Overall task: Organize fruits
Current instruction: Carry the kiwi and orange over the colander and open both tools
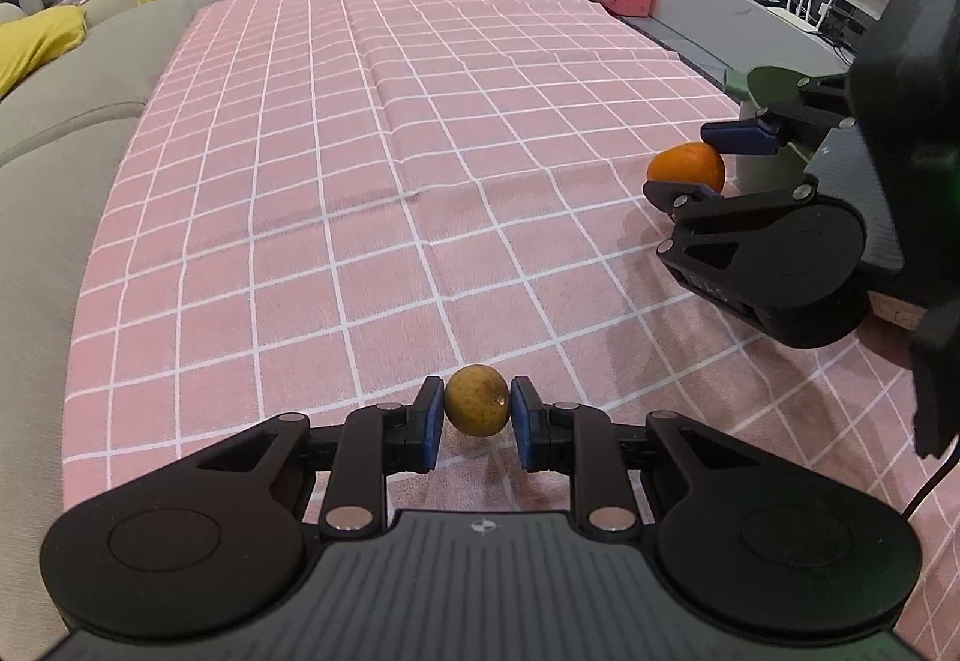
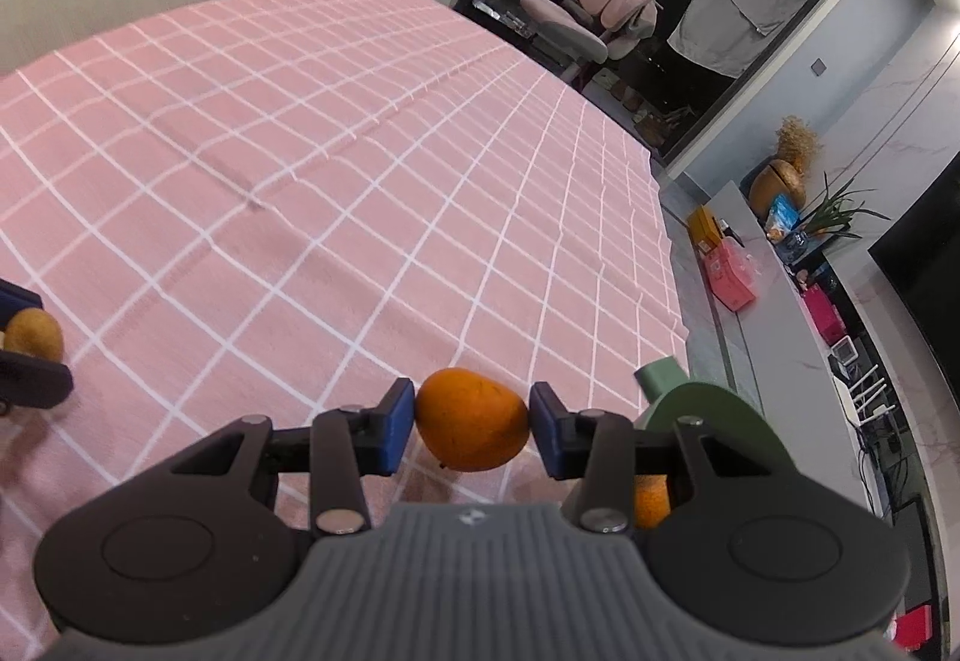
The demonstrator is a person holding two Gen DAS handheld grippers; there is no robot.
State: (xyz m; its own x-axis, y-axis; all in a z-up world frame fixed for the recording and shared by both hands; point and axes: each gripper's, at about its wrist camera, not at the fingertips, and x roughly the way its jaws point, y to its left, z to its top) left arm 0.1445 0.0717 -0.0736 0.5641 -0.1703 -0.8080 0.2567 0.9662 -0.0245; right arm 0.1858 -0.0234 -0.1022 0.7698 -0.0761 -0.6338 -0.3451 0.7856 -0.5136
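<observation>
Meanwhile, the left gripper is grasping a small brownish-yellow fruit between its blue pads, holding it just above the pink checked cloth covering the counter, well to the left of the green container. Just beside that container, the right gripper is clenching an orange between its pads, also over the cloth. Only the right wrist view is showing a second orange fruit sitting under the gripper's right finger against the container, while the left wrist view is showing that container largely hidden behind the right gripper's body.
</observation>
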